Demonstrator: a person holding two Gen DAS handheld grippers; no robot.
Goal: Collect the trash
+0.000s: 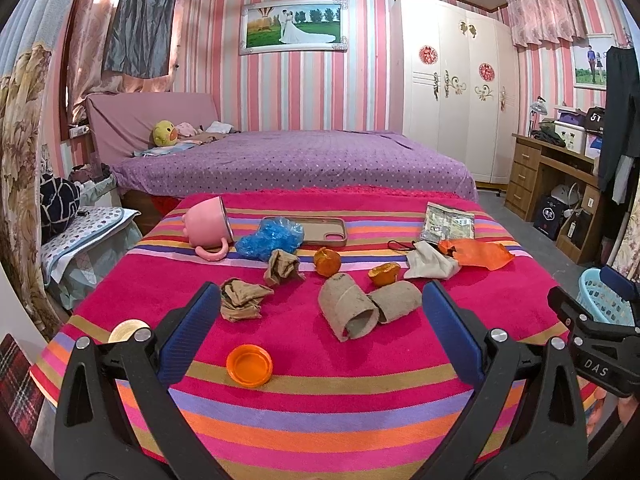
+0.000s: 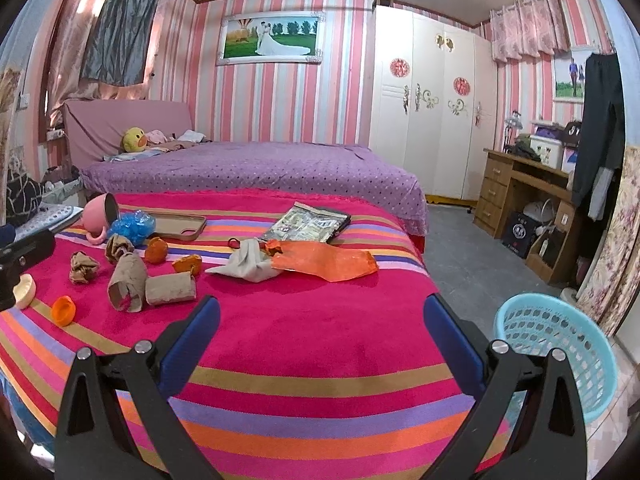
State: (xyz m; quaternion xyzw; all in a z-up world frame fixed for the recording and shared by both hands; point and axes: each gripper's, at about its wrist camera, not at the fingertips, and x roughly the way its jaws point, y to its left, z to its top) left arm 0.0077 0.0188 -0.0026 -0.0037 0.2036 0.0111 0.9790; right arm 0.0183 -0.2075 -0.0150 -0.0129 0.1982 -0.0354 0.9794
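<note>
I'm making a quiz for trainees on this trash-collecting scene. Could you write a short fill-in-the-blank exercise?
1. The two brown cardboard tubes lie on the ___ striped blanket.
2. The pink plastic mug lies on its ___.
3. The light blue plastic basket stands on the ___.
4. Both hand-held grippers, left and right, are ___.

Missing words: pink; side; floor; open

Bright, even light; fisheye-warped edges

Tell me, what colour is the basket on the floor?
Light blue basket, clearest in the right wrist view.
</note>
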